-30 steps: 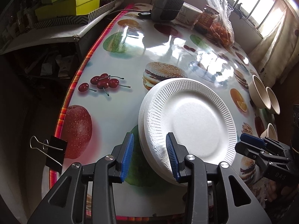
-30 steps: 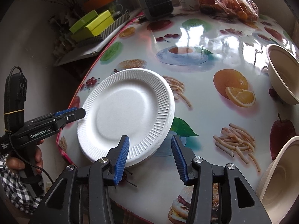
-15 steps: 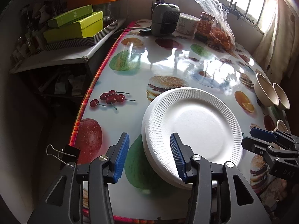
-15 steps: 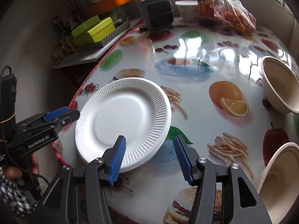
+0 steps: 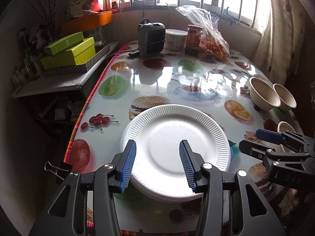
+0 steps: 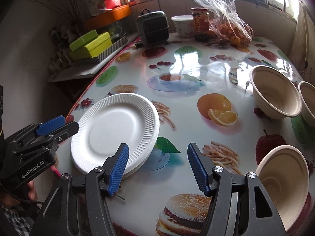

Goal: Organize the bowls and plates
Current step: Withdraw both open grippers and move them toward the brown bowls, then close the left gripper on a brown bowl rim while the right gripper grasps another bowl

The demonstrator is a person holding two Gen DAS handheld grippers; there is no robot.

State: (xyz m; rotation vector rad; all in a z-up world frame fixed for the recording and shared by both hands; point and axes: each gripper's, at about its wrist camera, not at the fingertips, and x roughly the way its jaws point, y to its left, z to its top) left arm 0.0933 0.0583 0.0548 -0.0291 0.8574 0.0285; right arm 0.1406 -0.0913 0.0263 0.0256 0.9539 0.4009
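Observation:
A short stack of white ribbed plates [image 5: 175, 151] [image 6: 116, 131] lies flat near the table's left front edge. My left gripper [image 5: 157, 165] hovers over the stack's near side, open, its blue pads clear of the plates. My right gripper [image 6: 158, 169] is at the stack's right rim with its jaws opening; only the table shows between them. Each gripper also shows in the other's view: the right gripper [image 5: 275, 143] and the left gripper [image 6: 49, 131]. Two beige bowls [image 6: 275, 98] [image 6: 309, 102] stand at the far right. A third bowl [image 6: 283, 177] sits close by my right fingers.
A small grey heater [image 5: 151, 37], a white tub, a jar and a bag of oranges [image 5: 212, 45] line the table's far end. Green boxes [image 5: 69, 53] rest on a side shelf to the left. A binder clip [image 5: 57, 169] grips the table's left edge.
Both grippers have pulled back and risen a little from the plates. Their jaws have widened; the left jaws no longer straddle the plate rim. The plates now lie squarely stacked.

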